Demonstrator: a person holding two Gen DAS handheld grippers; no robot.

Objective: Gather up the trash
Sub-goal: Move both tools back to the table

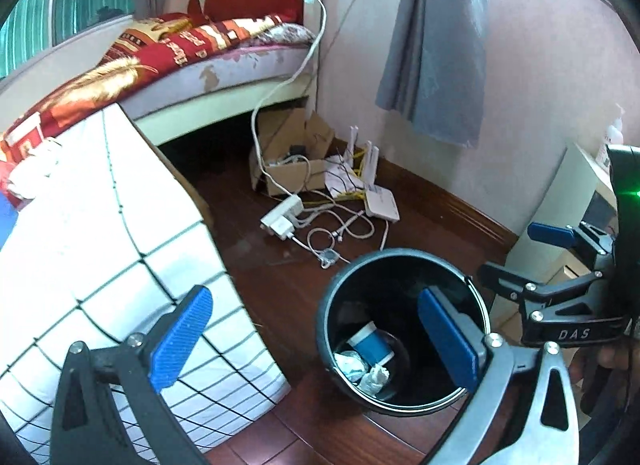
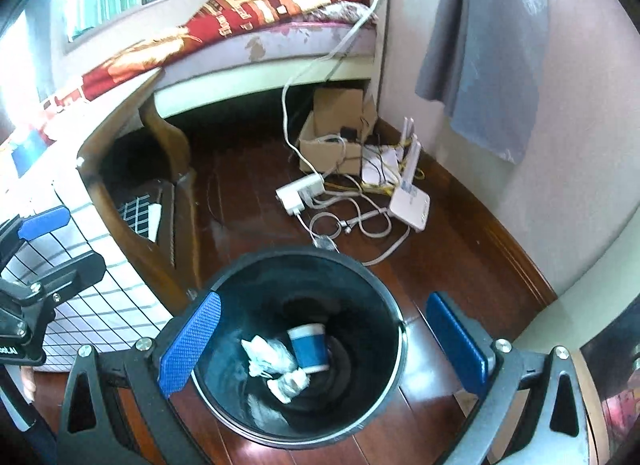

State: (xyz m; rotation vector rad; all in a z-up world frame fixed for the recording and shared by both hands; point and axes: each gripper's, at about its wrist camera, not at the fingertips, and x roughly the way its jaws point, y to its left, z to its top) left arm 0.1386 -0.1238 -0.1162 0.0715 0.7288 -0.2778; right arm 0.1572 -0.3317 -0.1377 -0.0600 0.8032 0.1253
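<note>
Both grippers point(image 2: 324, 345) agape — trash binned point(image 2: 224, 397)

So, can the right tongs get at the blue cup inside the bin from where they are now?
Probably yes. The right tongs are open above the black bin, whose mouth is uncovered. The blue cup lies on the bottom beside crumpled paper, so they must go deep.

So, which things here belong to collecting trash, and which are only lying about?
Job: black bin; blue paper cup and crumpled wrappers inside it.

Lying about: cardboard box; white router; power strip; cables; bed.
</note>
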